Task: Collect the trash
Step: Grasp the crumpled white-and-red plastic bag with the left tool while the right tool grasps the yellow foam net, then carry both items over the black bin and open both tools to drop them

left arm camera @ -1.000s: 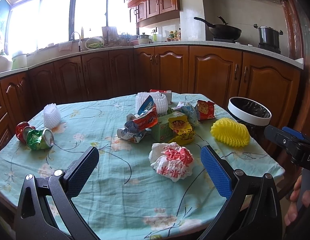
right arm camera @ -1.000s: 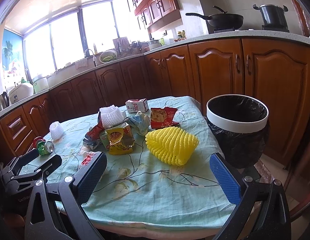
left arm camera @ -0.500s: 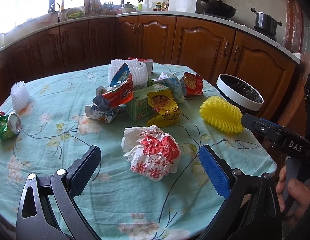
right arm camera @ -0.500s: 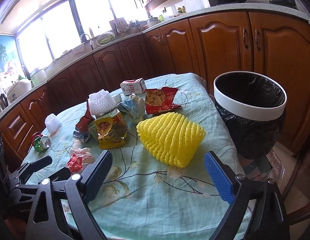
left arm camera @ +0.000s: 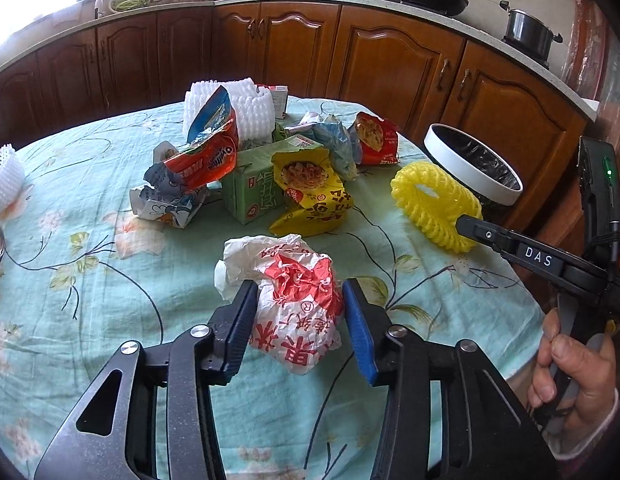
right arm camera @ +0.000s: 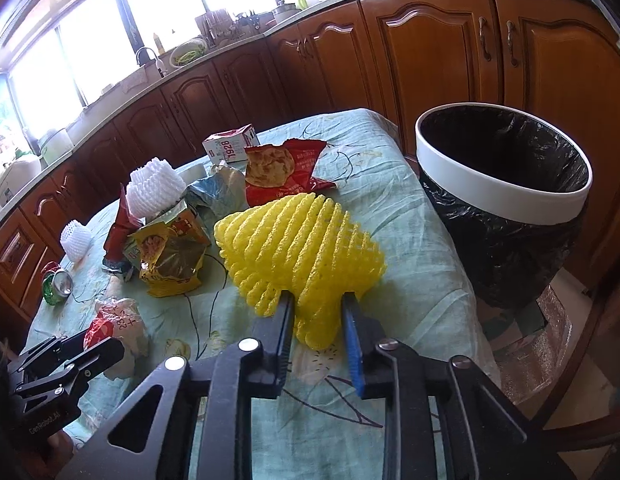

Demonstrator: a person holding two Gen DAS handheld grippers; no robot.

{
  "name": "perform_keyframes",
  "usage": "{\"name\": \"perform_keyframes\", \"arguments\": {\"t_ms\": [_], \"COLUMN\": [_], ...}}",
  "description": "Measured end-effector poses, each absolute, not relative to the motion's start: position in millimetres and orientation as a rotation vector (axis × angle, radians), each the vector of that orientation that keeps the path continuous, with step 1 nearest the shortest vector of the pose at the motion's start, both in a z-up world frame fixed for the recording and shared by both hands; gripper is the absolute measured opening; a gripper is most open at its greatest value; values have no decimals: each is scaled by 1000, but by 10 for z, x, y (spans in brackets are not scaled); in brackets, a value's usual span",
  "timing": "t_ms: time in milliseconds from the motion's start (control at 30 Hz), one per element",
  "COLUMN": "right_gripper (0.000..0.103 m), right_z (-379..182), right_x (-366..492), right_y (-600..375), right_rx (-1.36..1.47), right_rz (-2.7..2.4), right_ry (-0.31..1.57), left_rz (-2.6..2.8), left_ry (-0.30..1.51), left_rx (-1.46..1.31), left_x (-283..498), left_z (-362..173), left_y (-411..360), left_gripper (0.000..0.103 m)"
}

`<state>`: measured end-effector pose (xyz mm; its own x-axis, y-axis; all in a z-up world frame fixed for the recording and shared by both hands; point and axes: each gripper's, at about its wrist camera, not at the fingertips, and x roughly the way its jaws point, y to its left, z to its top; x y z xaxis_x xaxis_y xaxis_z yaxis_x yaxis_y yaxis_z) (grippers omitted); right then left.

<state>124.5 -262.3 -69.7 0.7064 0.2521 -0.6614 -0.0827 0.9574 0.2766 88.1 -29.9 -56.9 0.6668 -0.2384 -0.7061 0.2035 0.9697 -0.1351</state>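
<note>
Two grips are set: the left gripper pinches the crumpled white-and-red plastic bag at the table's near edge, and the right gripper clamps the yellow foam net beside the black-lined bin at the right. Both are soft and springy, so I judge each needs a firm squeeze and a straight lift before swinging to the bin.

Tablecloth pale teal w/ floral print, dark vine lines. Crumpled bag white w/ red print. Foam net bright yellow, mesh texture; 2nd foam net white. Bin white rim, black liner. Carton green. Wrapper yellow. Cabinets reddish-brown wood.
</note>
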Motion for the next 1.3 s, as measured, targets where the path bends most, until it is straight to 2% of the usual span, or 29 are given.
{"name": "perform_keyframes", "arguments": {"t_ms": [100, 567, 1300], "right_gripper": [13, 12, 12], "right_z": [-639, -364, -76], "right_x": [1185, 1075, 1502], "right_y": [-2651, -2935, -4072], "right_rx": [235, 252, 260], "right_rz": [190, 154, -42], "right_ry": [743, 680, 672], "left_rz": [-265, -376, -599], "left_ry": [797, 733, 767], "left_rx": [-48, -22, 26], "left_x": [859, 948, 1974], "left_z": [-534, -166, 241], "left_y": [-301, -633, -2023], "left_gripper": [36, 33, 33]}}
